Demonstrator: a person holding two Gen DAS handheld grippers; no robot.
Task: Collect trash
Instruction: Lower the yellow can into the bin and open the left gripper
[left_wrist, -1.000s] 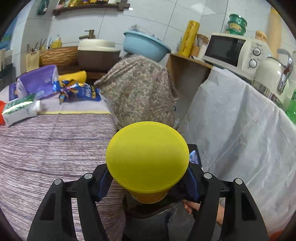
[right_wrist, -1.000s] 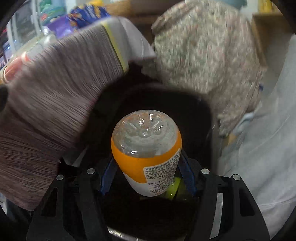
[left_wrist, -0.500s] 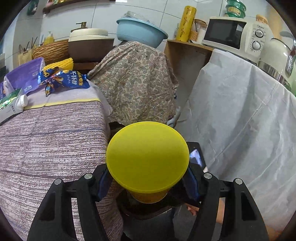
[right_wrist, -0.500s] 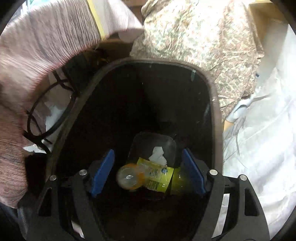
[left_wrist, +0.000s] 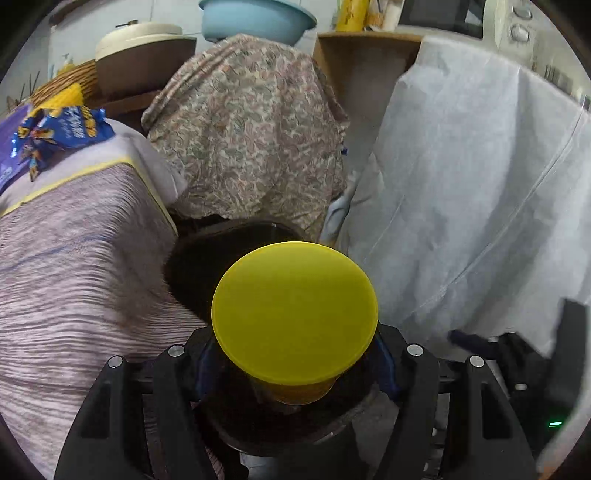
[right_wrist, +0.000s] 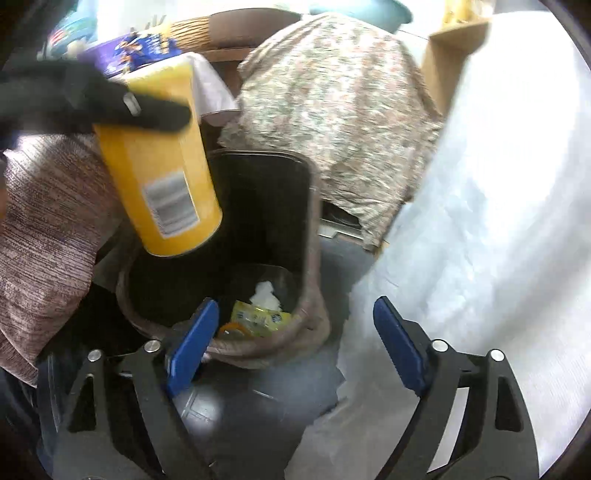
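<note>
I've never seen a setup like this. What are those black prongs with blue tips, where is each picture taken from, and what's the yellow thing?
There is no robot here: a person holds a two-finger gripper in each hand, and a small fisheye camera on each gripper looks forward along its fingers. That is why black prongs fill the bottom of both pictures.

The left gripper is closed on a yellow can; its camera sees the can end-on, as a round disc. The right camera sees the same can from the side, tilted above a dark trash bin.

The right gripper is empty, its blue pads apart; its jaws have just been opening. In the bin lie a yellow wrapper and white crumpled paper.

The striped cloth on the table carries a blue snack bag.
</note>
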